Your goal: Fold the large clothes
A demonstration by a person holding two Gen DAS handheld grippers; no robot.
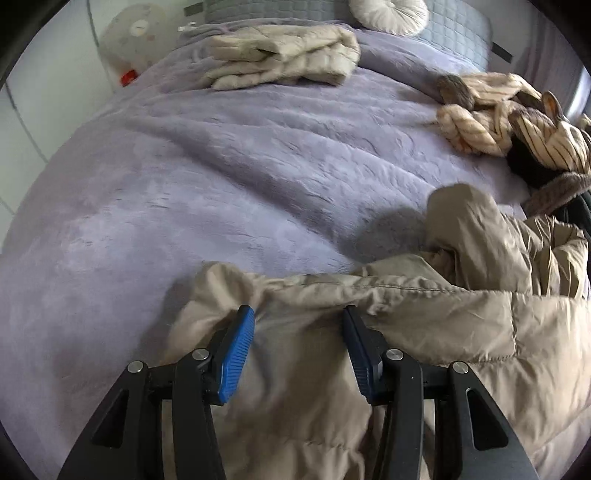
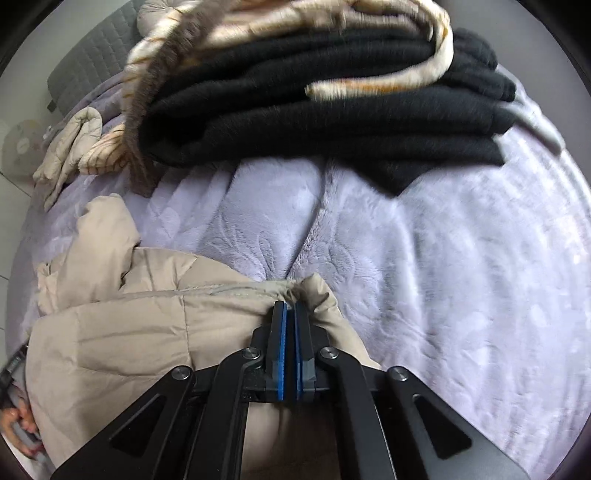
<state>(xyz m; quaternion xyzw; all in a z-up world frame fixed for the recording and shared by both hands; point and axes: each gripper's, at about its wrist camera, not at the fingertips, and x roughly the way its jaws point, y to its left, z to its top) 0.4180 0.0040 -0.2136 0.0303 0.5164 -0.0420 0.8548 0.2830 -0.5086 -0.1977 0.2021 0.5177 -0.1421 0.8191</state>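
A beige puffer jacket (image 1: 443, 325) lies crumpled at the near edge of a lavender bed blanket (image 1: 184, 166). My left gripper (image 1: 297, 317) holds a thick bunch of it between its blue pads, which stand apart with the padding squeezed between them. In the right wrist view the same jacket (image 2: 147, 332) fills the lower left. There my right gripper (image 2: 290, 306) is shut tight on a pinched corner of its edge. A sleeve sticks up toward the middle of the bed.
A folded beige garment (image 1: 284, 55) lies at the far end near a round pillow (image 1: 391, 13) and a grey headboard (image 1: 458, 33). A pile of striped cream clothes (image 1: 509, 122) and a black garment (image 2: 332, 110) lies to the right. A hand (image 2: 14, 432) shows at the lower left.
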